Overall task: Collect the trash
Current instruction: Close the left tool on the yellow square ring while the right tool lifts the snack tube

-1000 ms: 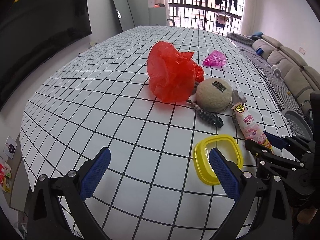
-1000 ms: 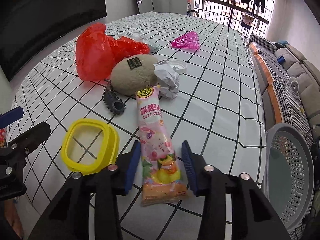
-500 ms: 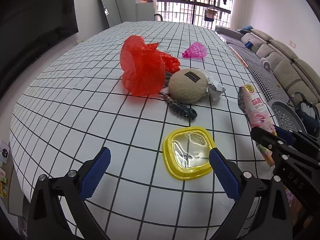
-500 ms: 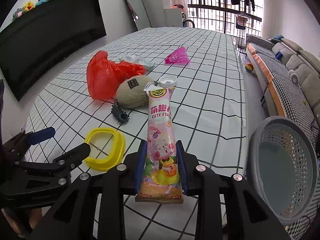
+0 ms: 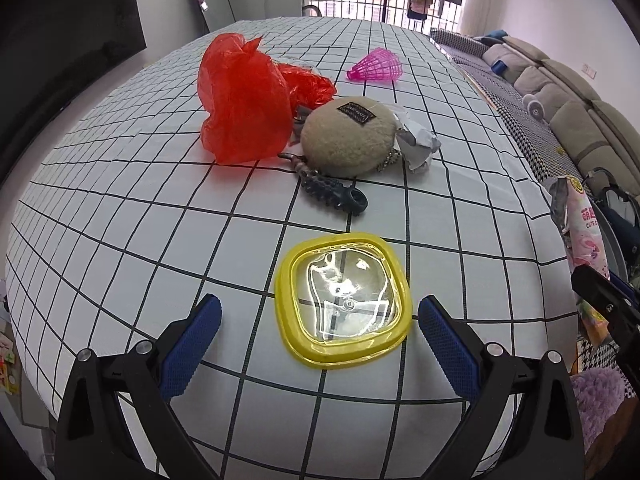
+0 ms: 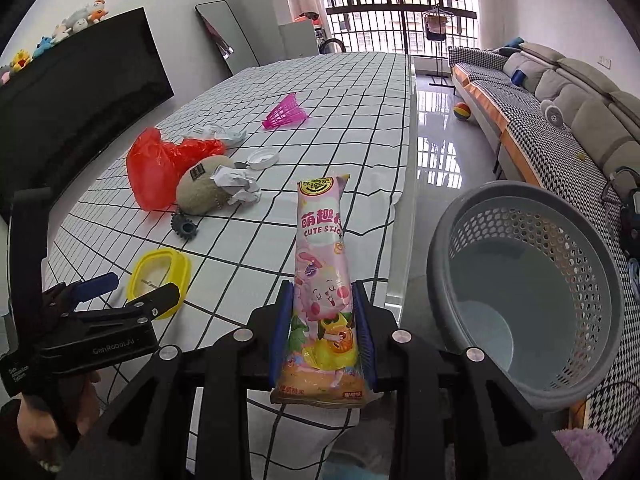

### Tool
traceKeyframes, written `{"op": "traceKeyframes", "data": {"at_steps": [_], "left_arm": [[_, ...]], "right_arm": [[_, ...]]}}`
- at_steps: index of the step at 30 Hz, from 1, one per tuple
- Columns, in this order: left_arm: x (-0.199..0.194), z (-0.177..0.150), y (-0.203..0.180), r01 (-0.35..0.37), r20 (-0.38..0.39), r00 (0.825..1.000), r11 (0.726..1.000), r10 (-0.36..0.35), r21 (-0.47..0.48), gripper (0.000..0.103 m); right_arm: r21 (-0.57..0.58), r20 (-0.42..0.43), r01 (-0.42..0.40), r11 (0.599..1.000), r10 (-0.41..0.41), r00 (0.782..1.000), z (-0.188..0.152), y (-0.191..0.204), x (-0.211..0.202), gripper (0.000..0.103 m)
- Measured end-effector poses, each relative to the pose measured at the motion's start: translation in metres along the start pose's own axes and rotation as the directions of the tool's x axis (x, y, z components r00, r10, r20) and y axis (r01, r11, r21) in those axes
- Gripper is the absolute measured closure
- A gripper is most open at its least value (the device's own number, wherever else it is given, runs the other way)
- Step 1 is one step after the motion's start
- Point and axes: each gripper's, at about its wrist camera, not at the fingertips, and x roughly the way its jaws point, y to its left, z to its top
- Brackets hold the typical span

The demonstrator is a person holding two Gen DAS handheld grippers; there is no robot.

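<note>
My right gripper (image 6: 322, 328) is shut on a pink snack packet (image 6: 322, 264) and holds it upright above the table's near right edge, left of a grey perforated basket (image 6: 524, 296) on the floor. The packet also shows at the right edge of the left wrist view (image 5: 582, 236). My left gripper (image 5: 318, 328) is open, its blue pads either side of a yellow-rimmed clear lid (image 5: 344, 294) lying flat on the checked tablecloth (image 5: 120, 208). On the table lie a red plastic bag (image 5: 244, 100), a crumpled white paper (image 5: 418, 146) and a white cap (image 6: 262, 158).
A beige fuzzy round pouch (image 5: 350, 136), a dark spiky toy (image 5: 334, 194) and a pink shuttlecock (image 5: 378, 66) lie on the table. A sofa (image 6: 560, 120) runs along the right wall. A large black TV (image 6: 76, 100) stands left of the table.
My right gripper has lifted the snack packet off the table and carried it right, toward the basket. My left gripper has moved in over the yellow lid, still open.
</note>
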Motion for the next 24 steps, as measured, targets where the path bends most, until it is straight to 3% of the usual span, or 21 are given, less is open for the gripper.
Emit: {"op": "traceKeyframes", "data": {"at_steps": [6,11,18,24], "left_arm": [[0.005,0.0,-0.003,-0.015,0.0,1.0,1.0,0.015,0.004,0.01],[0.003,0.001,-0.009,0.003,0.01,1.0,1.0,-0.004,0.027,0.033],[-0.005,0.005,-0.017,-0.003,0.034,0.999,0.998,0.001,0.057,0.034],[-0.021,0.019,-0.047,0.045,0.08,0.995,0.994,-0.053,0.098,0.034]], "right_arm": [[0.013,-0.001,-0.011,1.0,0.011,1.0,-0.002,-0.004,0.002,0.074],[0.029,0.0,-0.01,1.0,0.01,1.0,-0.003,-0.009,0.004,0.074],[0.057,0.009,-0.002,0.998,0.002,1.0,-0.003,-0.021,0.003,0.074],[0.094,0.018,0.032,0.995,-0.034,0.999,-0.001,-0.042,-0.005,0.074]]}}
